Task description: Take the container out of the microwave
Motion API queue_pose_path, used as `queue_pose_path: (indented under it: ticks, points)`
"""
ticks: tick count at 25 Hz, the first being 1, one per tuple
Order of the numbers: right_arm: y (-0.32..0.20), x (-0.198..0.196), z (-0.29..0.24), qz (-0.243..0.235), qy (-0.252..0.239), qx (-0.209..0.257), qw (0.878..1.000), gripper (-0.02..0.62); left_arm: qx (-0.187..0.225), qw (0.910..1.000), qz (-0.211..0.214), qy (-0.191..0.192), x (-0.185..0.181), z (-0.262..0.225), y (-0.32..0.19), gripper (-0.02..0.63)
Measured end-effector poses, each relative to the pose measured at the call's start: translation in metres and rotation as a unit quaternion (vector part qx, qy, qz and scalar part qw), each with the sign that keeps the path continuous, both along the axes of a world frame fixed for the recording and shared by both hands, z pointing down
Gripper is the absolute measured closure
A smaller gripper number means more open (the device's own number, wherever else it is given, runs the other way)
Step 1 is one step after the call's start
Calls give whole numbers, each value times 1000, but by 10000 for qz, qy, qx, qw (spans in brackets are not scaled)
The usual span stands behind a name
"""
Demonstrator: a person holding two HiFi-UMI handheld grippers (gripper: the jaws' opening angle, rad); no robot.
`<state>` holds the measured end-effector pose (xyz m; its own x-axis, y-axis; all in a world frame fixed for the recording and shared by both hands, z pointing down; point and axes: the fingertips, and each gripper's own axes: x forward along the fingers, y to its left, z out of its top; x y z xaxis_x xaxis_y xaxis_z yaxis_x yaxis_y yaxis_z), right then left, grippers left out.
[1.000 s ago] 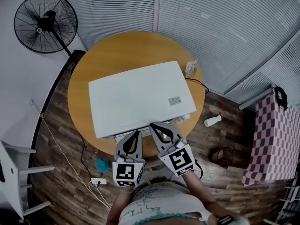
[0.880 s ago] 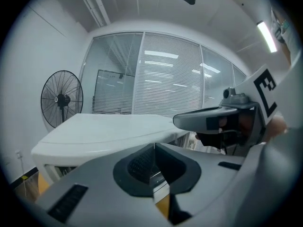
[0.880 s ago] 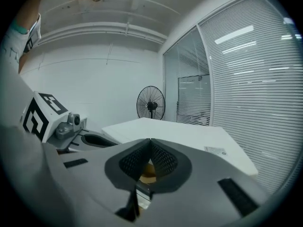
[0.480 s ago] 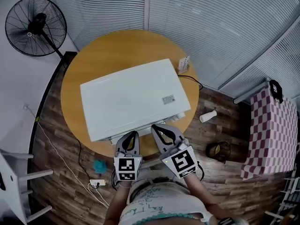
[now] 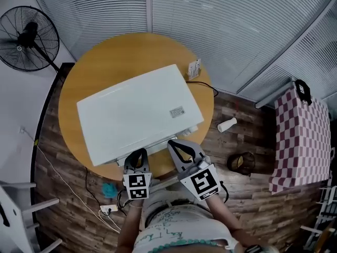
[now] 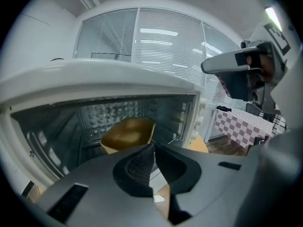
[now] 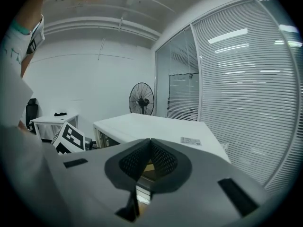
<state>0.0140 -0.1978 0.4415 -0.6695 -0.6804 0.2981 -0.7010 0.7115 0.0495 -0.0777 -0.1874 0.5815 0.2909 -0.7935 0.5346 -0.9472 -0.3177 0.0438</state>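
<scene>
The white microwave sits on a round wooden table. In the left gripper view its front is open, and a brown container stands inside the cavity. My left gripper is shut and empty, pointing into the opening just short of the container. In the head view the left gripper hangs low at the microwave's front edge. My right gripper is beside it to the right. The right gripper is shut on nothing and looks over the microwave's top.
A standing fan is at the far left. A white bottle and a dark round object lie on the wooden floor at the right, near a red checked cloth. A power strip lies on the floor below the table.
My left gripper has sunk from above the microwave's front edge to level with the open cavity. The right gripper has shifted only slightly. The head view has drifted, moving the table leftward.
</scene>
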Motion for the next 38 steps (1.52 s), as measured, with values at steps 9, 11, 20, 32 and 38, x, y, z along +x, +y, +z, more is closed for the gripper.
queue_pose_path:
  ticks: [9, 11, 20, 32, 38]
  points:
    - [-3, 22, 2, 231, 45, -34, 9997, 601, 164, 9942, 195, -1045, 1, 6, -18, 485]
    - [-4, 26, 3, 241, 71, -36, 9997, 601, 195, 9898, 325, -1370, 3, 9, -23, 463]
    - [-9, 42, 4, 404, 60, 2, 9992, 601, 73, 9538, 824, -2889, 7, 28, -45, 463]
    - [-17, 61, 6, 605, 66, -72, 9981, 601, -163, 9399, 1141, -3215, 11, 42, -50, 535]
    - [-18, 58, 7, 499, 84, -79, 9987, 601, -233, 9441, 1176, -3071, 14, 41, -47, 563]
